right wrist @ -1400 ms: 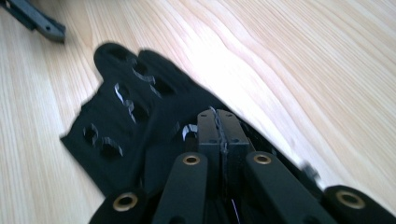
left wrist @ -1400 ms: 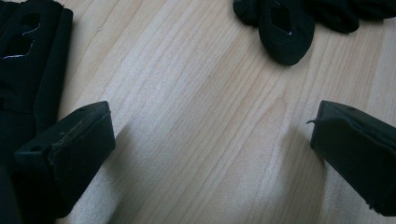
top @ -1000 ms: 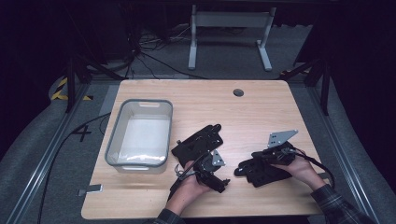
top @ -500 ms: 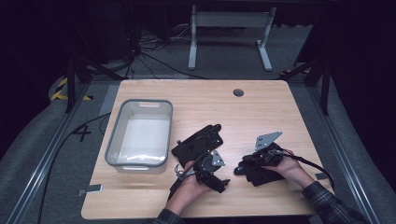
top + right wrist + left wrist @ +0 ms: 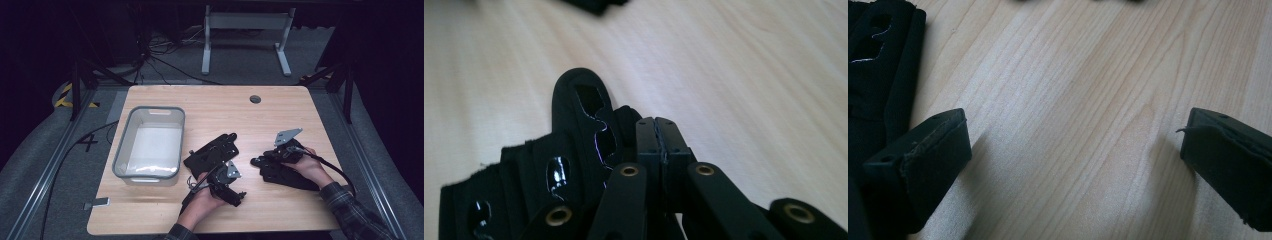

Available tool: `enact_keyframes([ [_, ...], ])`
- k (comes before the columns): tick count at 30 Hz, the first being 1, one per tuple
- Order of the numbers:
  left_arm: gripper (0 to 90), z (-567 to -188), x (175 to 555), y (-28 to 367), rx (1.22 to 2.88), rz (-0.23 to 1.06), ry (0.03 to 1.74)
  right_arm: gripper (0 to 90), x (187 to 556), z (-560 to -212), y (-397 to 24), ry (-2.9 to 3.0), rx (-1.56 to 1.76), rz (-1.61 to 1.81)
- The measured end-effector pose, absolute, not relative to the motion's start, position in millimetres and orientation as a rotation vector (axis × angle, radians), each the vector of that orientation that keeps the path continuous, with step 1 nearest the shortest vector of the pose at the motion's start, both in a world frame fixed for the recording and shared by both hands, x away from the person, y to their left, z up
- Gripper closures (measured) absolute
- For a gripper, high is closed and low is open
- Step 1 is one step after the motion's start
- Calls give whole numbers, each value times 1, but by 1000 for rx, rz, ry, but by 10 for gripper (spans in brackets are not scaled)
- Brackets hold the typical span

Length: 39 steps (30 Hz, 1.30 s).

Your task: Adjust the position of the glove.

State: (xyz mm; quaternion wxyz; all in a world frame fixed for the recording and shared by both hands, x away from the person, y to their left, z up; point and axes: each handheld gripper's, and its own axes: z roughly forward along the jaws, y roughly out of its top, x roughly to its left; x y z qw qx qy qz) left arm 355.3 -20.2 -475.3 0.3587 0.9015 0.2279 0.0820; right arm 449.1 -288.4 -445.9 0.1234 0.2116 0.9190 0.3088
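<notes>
Right gripper (image 5: 660, 131), jaws clenched empty, rests beside a flat black slotted plastic pad (image 5: 574, 150); left gripper (image 5: 1075, 150), jaws released wide over bare wooden tabletop (image 5: 1073, 75), apparently poised for pickup

A light wooden table (image 5: 220, 107) with rounded corners and a small round cable hole (image 5: 255, 99) near its far edge carries a grey plastic bin (image 5: 120, 155) on its left part. Two flat black perforated pieces lie nearer the middle, one (image 5: 212, 151) just right of the bin, the other (image 5: 285, 176) further right.
</notes>
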Motion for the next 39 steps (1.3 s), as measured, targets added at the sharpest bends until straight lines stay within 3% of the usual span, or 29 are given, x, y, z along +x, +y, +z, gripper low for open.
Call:
enact_keyframes([
  [17, 2, -475, 355, -20, 2325, 212, 588, 900, 491, -445, -341, 2525, 858, 837],
  [39, 2, -475, 355, -20, 2325, 212, 588, 900, 434, -440, -394, 2534, 960, 831],
])
